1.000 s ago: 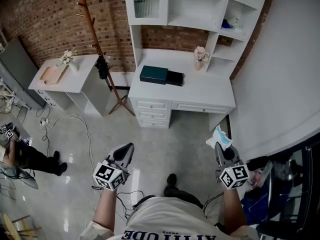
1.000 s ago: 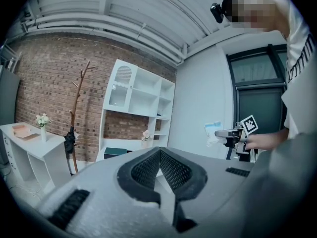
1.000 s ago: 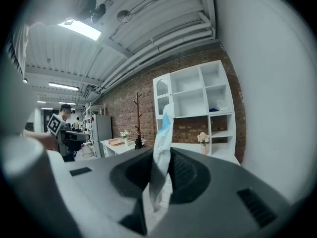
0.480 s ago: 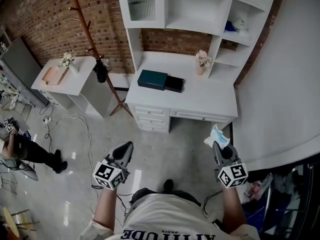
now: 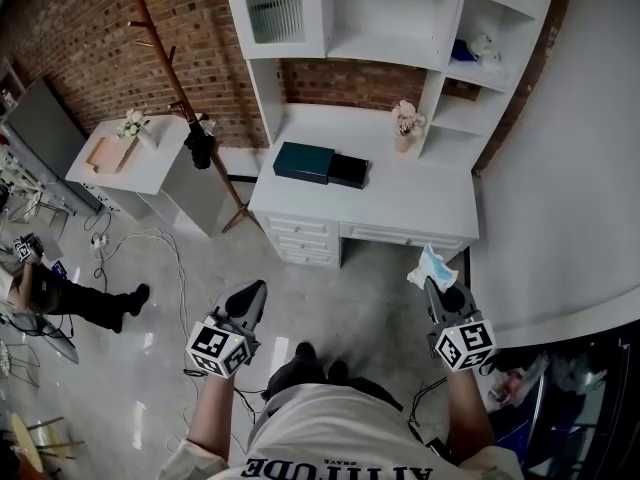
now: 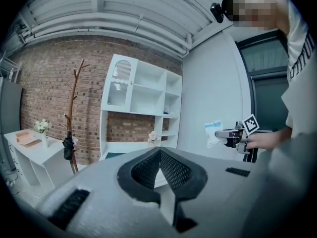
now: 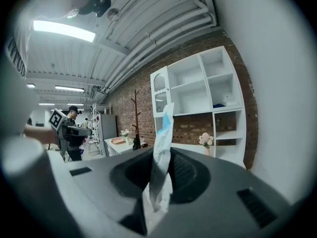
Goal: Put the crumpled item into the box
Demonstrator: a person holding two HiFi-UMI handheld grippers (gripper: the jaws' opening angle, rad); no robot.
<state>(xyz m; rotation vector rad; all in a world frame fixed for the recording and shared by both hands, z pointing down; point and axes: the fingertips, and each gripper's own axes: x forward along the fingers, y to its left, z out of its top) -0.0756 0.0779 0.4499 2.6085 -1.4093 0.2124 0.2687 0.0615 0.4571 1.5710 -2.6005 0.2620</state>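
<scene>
left gripper [image 5: 254, 293]: jaws closed, tips touching, nothing between, aimed forward | right gripper [image 5: 431, 286]: jaws pinched on crumpled item [image 5: 433, 265], which sticks out past the fingertips | both forearms bare, stretched forward, well apart

A white worktop [image 5: 400, 200] stands against a brick wall [image 5: 80, 38], with shelves [image 5: 392, 23] above it and a flower vase [image 5: 405, 124] at its back. To its left are a coat stand [image 5: 172, 83] and a side table [image 5: 150, 166]; cables [image 5: 150, 240] trail across the floor [image 5: 345, 288].
</scene>
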